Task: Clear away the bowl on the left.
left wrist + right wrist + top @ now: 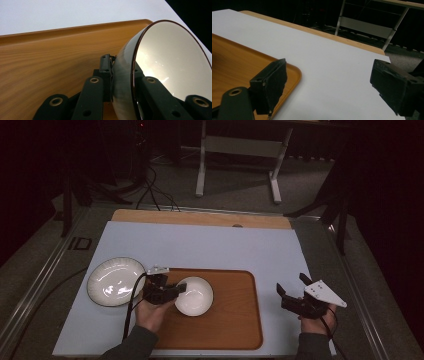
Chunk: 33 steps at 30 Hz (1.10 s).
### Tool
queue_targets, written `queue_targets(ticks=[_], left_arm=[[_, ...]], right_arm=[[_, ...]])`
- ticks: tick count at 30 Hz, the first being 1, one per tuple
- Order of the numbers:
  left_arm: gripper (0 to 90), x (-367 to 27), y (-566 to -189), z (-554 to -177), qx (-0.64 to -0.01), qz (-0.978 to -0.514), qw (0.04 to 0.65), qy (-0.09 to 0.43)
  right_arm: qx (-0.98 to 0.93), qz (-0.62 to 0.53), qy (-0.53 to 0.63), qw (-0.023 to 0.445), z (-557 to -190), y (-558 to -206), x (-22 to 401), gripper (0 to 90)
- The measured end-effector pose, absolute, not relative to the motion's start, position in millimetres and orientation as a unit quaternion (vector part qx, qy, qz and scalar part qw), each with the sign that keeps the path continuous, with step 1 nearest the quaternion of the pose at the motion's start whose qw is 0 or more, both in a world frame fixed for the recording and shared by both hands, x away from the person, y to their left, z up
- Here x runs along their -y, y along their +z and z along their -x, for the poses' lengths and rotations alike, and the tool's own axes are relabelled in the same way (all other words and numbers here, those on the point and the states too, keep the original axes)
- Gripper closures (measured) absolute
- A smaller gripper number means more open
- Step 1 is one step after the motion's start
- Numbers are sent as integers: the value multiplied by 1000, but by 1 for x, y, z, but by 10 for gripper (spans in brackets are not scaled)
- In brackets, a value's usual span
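bowl pinched by its rim over the wooden tray

the left gripper (176,289) has its 2 jaws clamped on the near-left rim of the white bowl (194,295), 1 jaw inside and 1 against the dark outer wall. in the left gripper view the bowl (172,62) stands tilted, its mouth turned sideways, which suggests the rim grip is carrying or tipping it rather than letting it sit flat. in the high view the bowl lies over the left part of the wooden tray (235,320), so the work in hand looks like setting it down on that tray or lifting it off; i cannot tell which.

the ribbed white plate (116,281) rests on the pale mat (210,245) just left of the tray, apart from the bowl, probably a 2nd piece of the same table setting.

the right gripper (292,292) waits off the tray's right edge, jaws spread wide with nothing between them, kept clear so the left hand can work unhindered. its own view shows the tray corner (292,68) beside 1 jaw.
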State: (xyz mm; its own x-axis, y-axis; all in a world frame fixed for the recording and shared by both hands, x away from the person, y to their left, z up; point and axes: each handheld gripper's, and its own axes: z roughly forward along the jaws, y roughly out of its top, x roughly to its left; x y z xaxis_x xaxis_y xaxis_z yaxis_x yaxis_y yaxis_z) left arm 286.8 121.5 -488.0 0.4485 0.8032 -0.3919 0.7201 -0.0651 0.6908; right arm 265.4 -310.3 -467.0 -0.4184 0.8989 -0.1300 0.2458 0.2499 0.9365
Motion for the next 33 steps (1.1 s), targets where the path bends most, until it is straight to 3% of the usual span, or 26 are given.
queue_targets(ticks=[33], left_arm=[[800, -102, -505, -285, -515, -748, 416, 39]], right_arm=[[-706, -404, 460, 356, -266, -467, 310, 136]])
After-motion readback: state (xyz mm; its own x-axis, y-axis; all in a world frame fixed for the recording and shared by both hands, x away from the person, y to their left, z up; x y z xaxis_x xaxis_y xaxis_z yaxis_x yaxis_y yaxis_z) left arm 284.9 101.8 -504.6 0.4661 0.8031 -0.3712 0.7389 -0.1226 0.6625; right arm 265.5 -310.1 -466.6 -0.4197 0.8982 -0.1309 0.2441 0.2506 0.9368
